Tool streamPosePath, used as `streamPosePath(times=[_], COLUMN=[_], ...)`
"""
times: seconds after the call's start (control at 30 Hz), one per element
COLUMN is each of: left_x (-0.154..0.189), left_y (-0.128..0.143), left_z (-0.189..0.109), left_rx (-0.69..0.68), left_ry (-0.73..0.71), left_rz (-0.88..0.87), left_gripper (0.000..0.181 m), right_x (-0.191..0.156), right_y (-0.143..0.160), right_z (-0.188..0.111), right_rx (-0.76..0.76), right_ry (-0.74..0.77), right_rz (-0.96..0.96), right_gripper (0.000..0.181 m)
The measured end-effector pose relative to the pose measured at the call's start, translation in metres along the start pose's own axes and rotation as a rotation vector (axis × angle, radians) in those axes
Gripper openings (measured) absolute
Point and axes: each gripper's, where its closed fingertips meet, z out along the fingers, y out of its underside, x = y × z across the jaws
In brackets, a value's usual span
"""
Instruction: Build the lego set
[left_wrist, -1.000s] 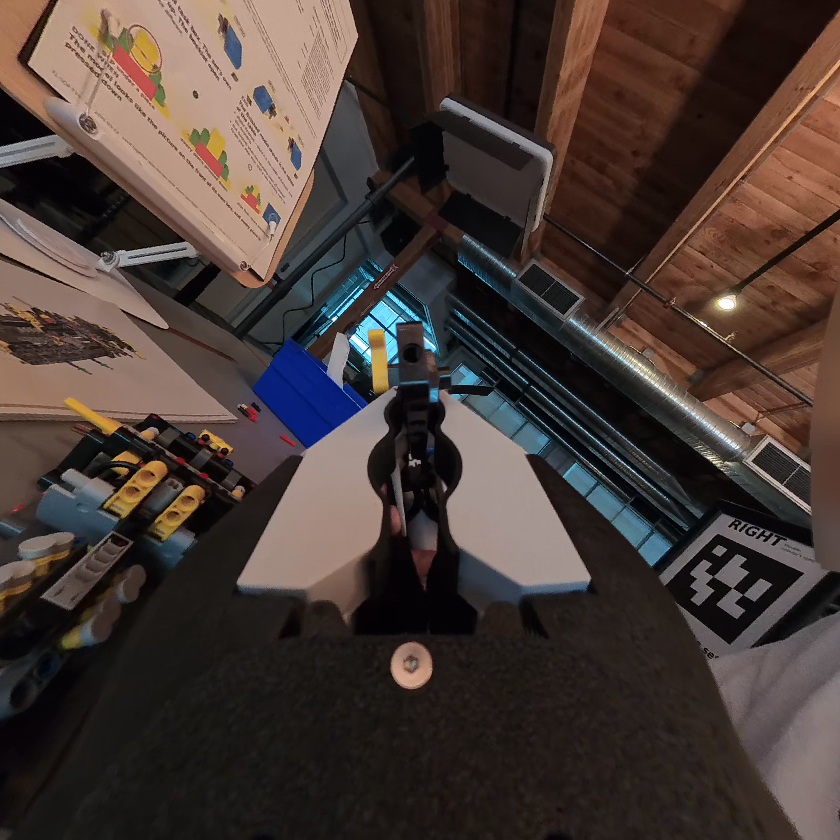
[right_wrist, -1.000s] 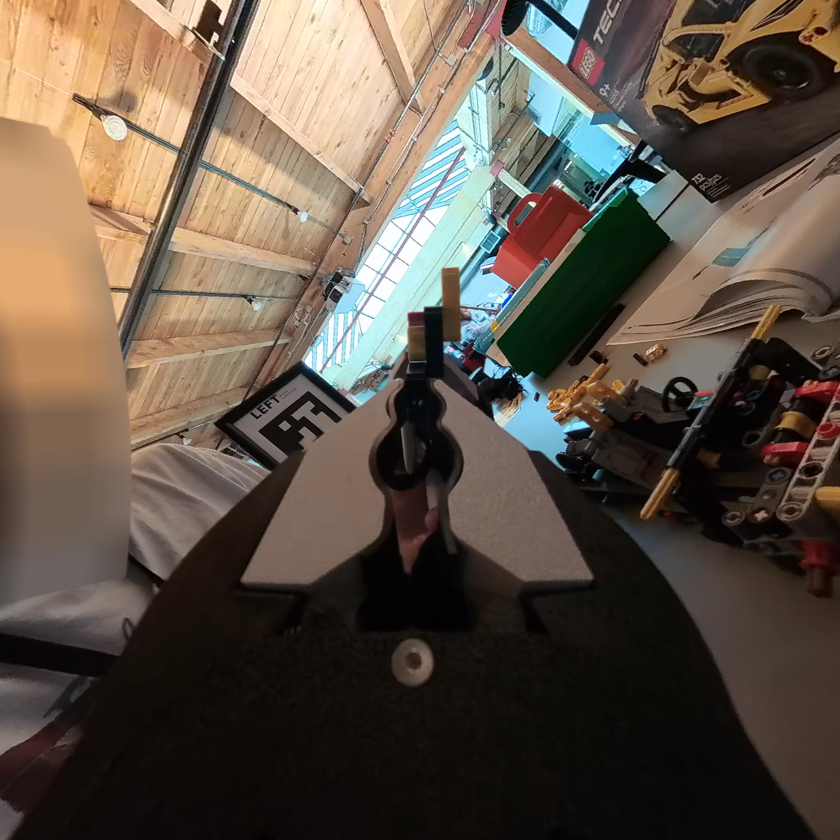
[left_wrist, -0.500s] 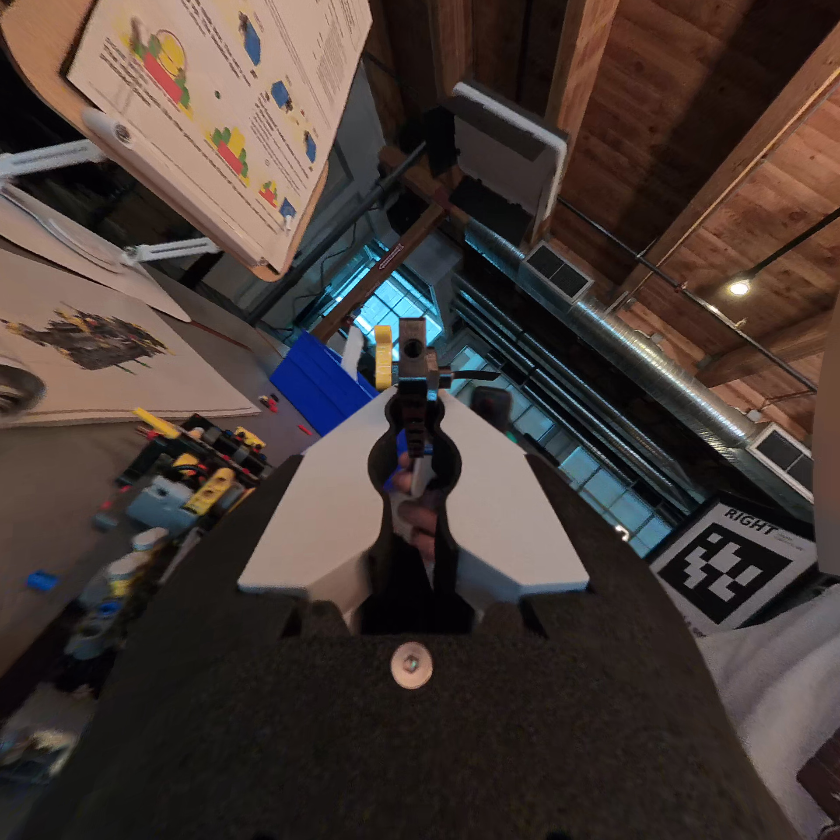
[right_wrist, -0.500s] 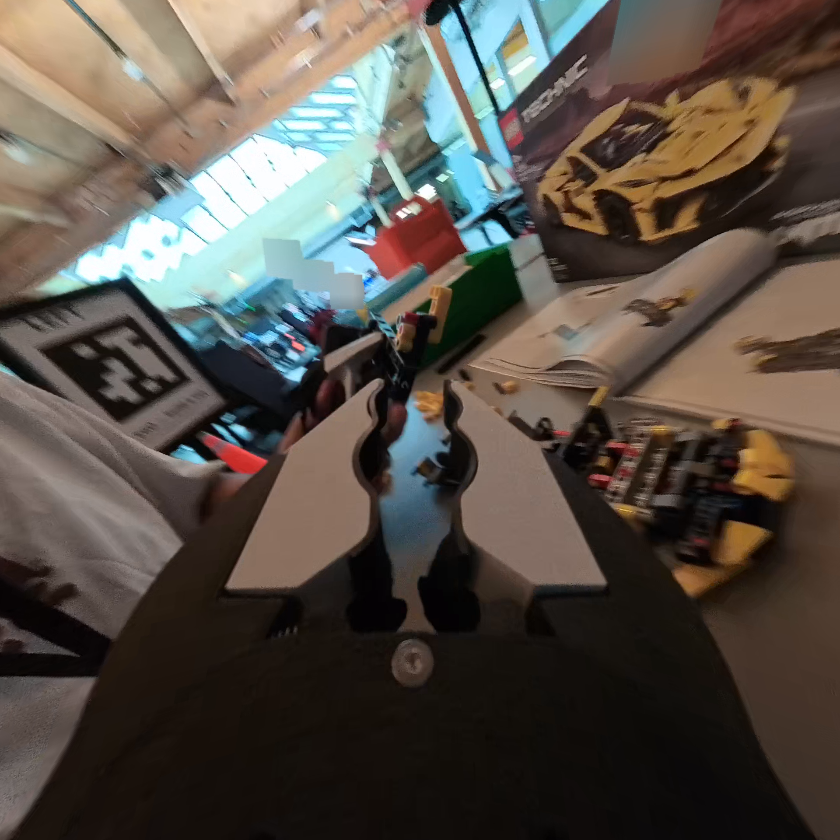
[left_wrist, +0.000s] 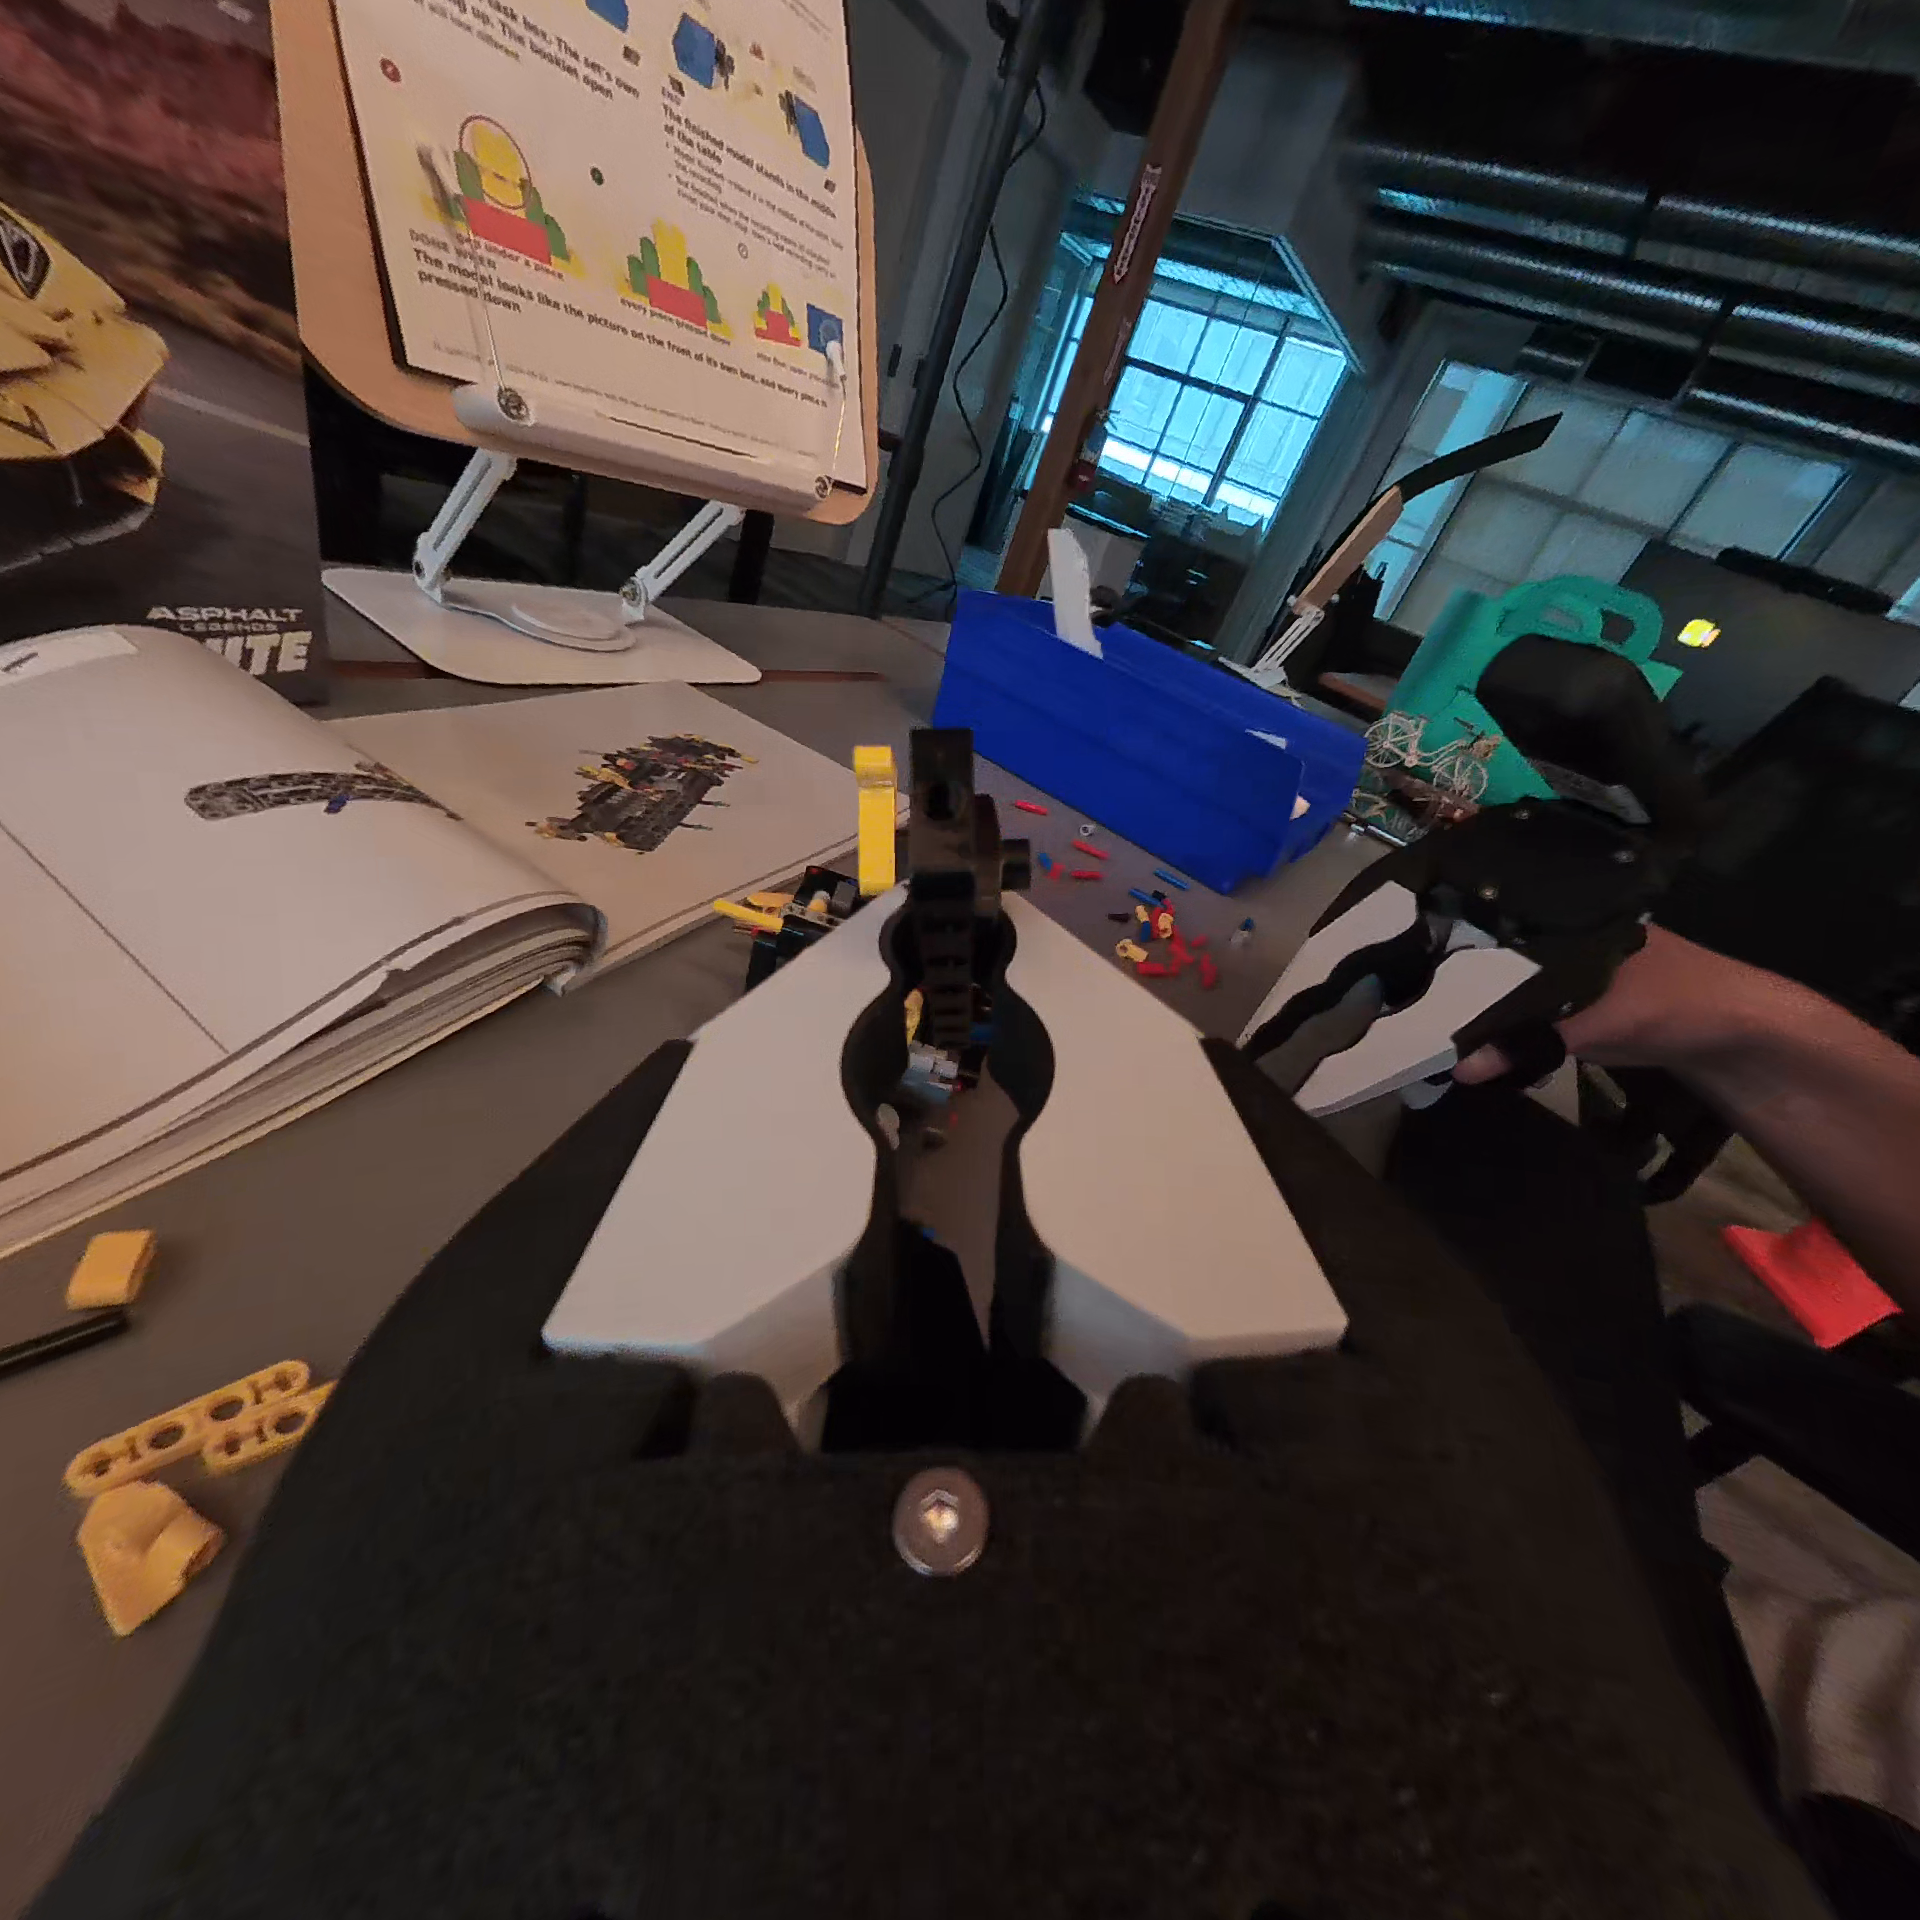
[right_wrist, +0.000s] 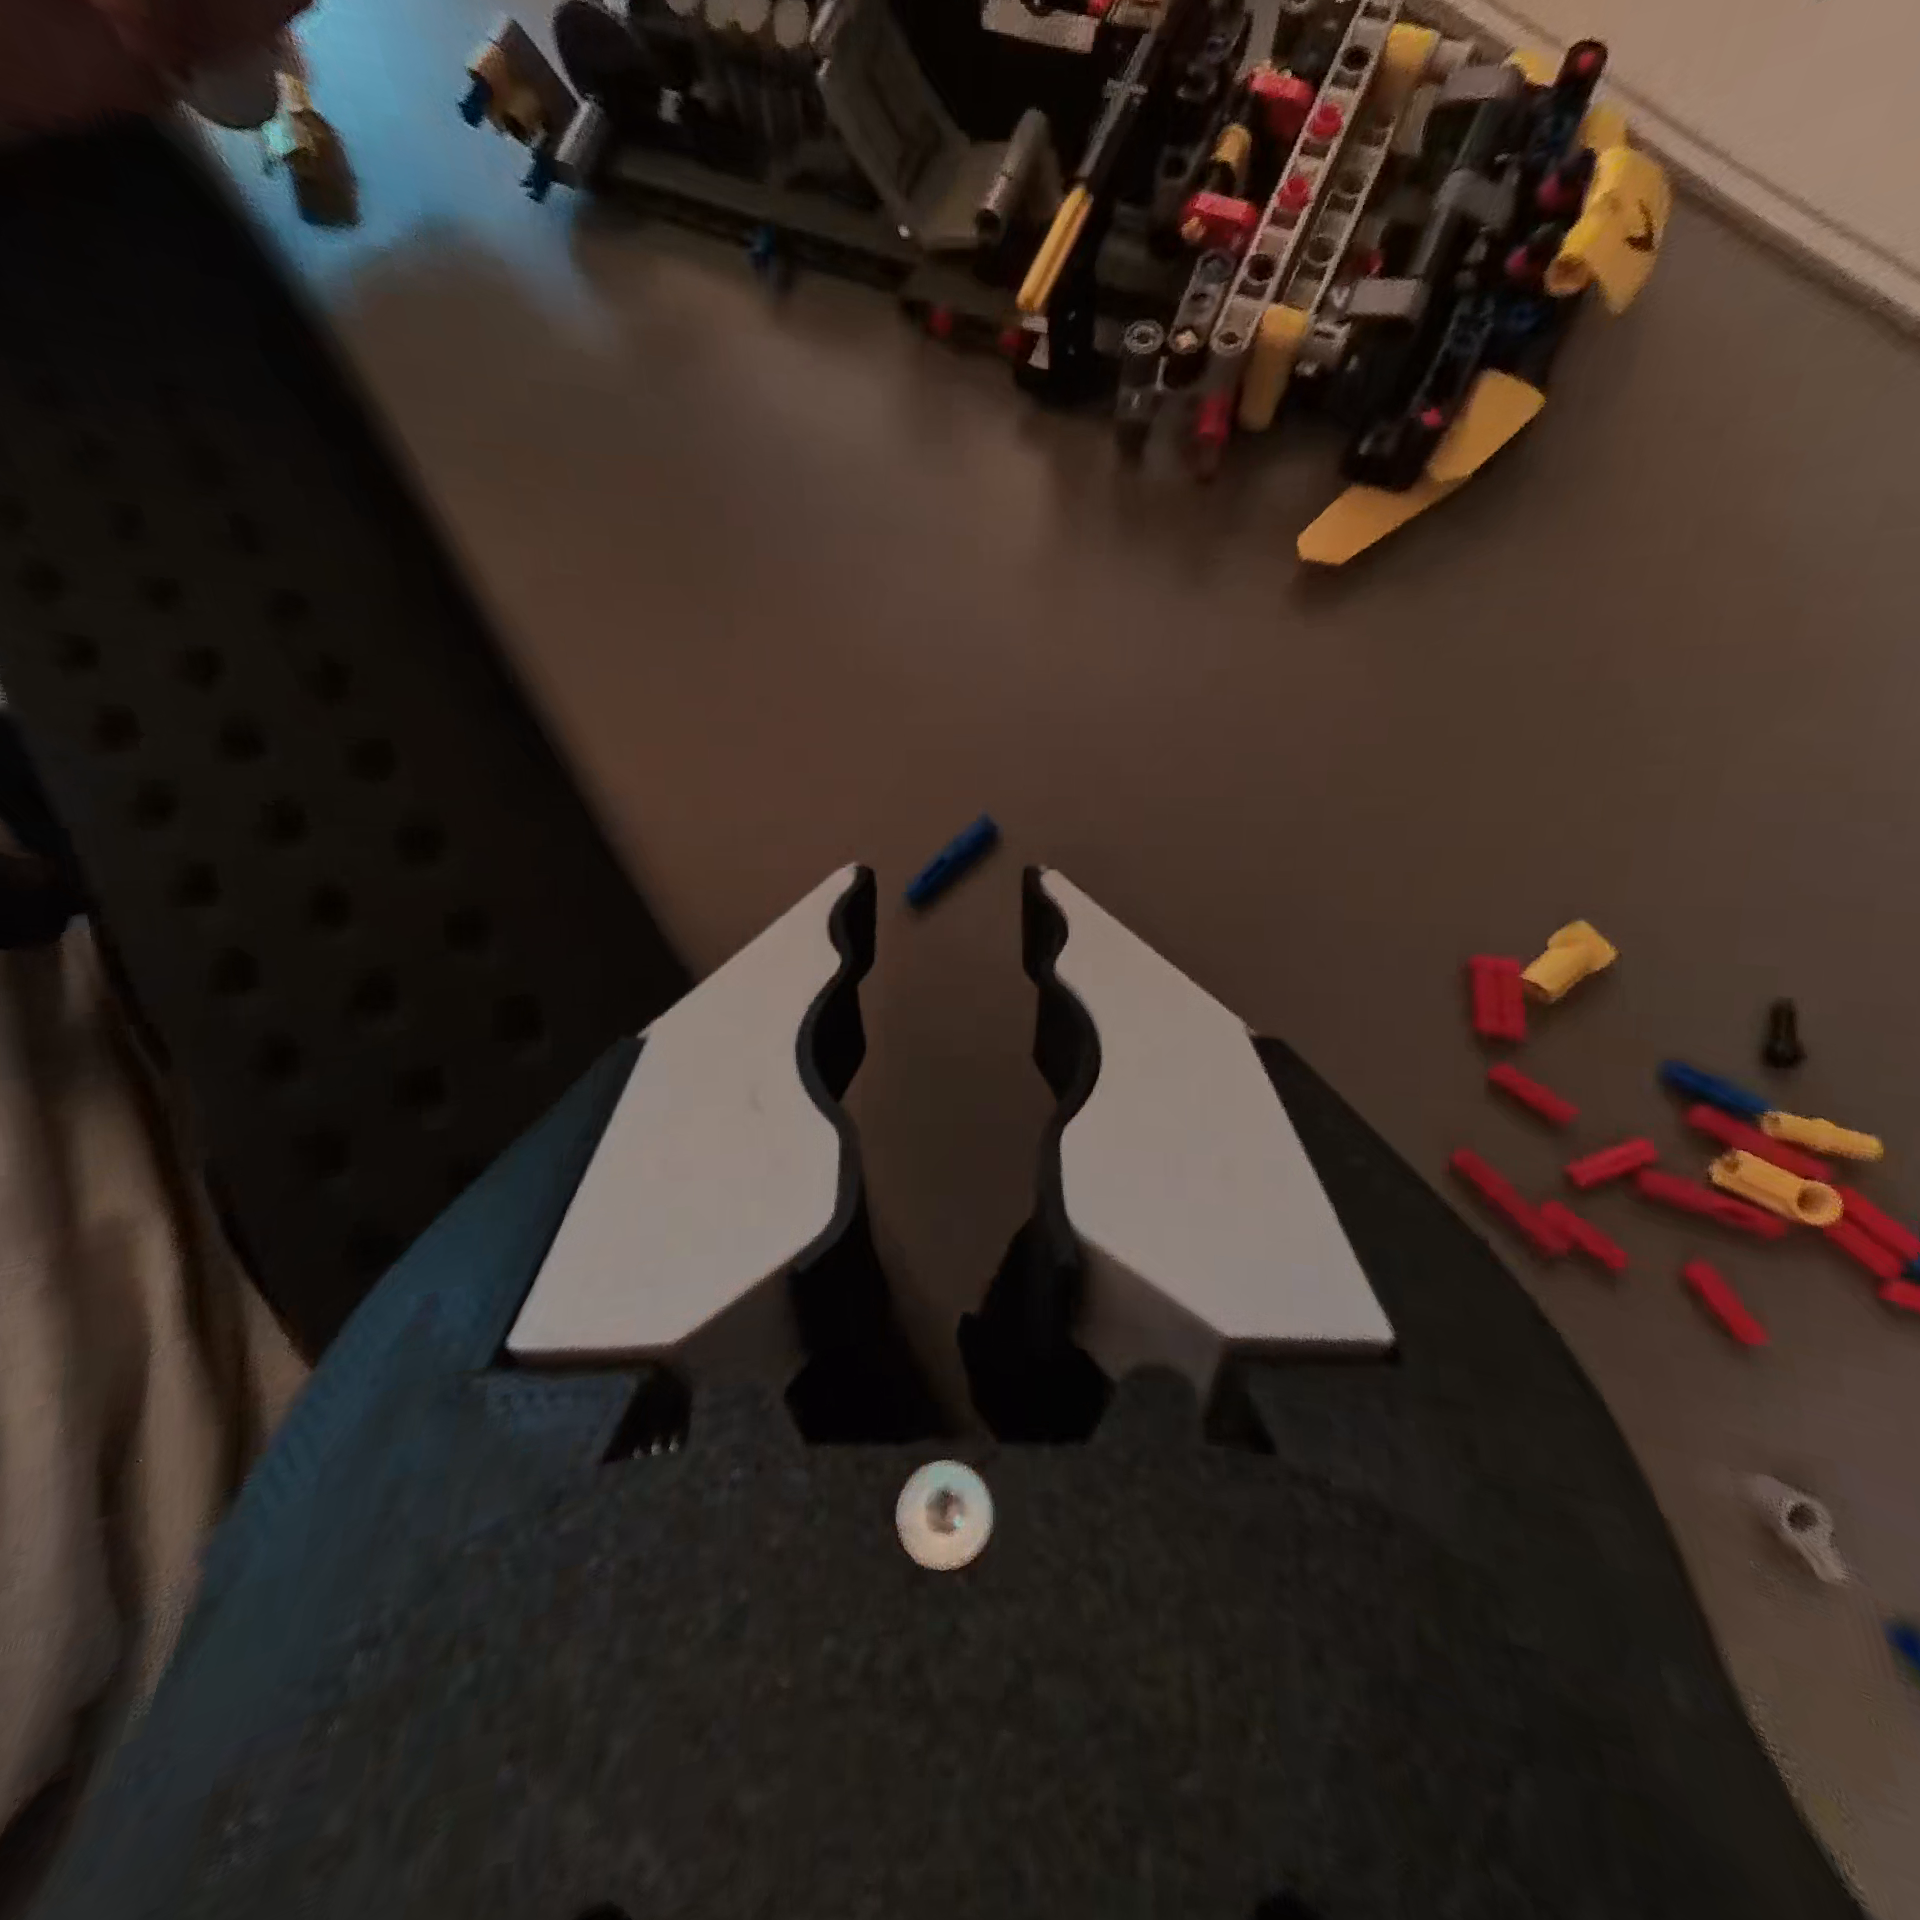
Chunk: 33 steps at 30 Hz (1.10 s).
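My left gripper (left_wrist: 943, 920) is shut on a small black lego sub-assembly (left_wrist: 940, 821) with a yellow beam (left_wrist: 873, 821) on its left side, held above the table. My right gripper (right_wrist: 948, 883) is open and empty, low over the grey table (right_wrist: 935, 623). A loose blue pin (right_wrist: 951, 860) lies on the table just ahead of its fingertips, touching neither. The right gripper also shows in the left wrist view (left_wrist: 1382, 997), held by a hand. The partly built black, grey and yellow car model (right_wrist: 1299, 239) stands farther ahead.
An open instruction book (left_wrist: 312, 883), a sheet on a stand (left_wrist: 603, 260) and a blue bin (left_wrist: 1132, 738) are at the back. Loose red, blue and yellow pins (right_wrist: 1714, 1174) lie at the right. Yellow pieces (left_wrist: 187, 1423) lie near left. A black perforated surface (right_wrist: 208, 727) is at the left. Left tips to right tips: about 20 cm.
My right gripper let go of the sub-assembly, opened and swung down to the table over the blue pin. My left gripper kept hold of the sub-assembly and tilted down from the ceiling.
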Motion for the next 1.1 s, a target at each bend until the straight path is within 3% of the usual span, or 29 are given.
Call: streamPosePath(times=[0.13,0.33,0.53,0.73,1.1], left_x=[0.008,0.003,0.005,0.01,0.015], left_y=[0.001,0.002,0.004,0.007,0.01], left_z=[0.002,0.002,0.003,0.004,0.005], left_rx=[0.0,0.002,-0.007,-0.02,-0.034], left_ry=[0.023,0.037,0.038,0.049,0.078], left_rz=[0.04,-0.041,-0.027,-0.003,-0.002], left_gripper=[0.009,0.009,0.009,0.008,0.009], right_x=[-0.002,0.007,0.005,0.0,0.002], right_y=[0.001,-0.002,-0.001,-0.002,0.004], right_z=[0.007,0.003,0.002,0.005,0.021], right_rx=[-0.027,-0.068,-0.182,-0.238,-0.311], right_ry=[0.051,0.114,0.198,0.281,0.249], right_rz=[0.004,-0.001,0.169,0.175,0.201], right_gripper=[0.027,0.027,0.023,0.023,0.012])
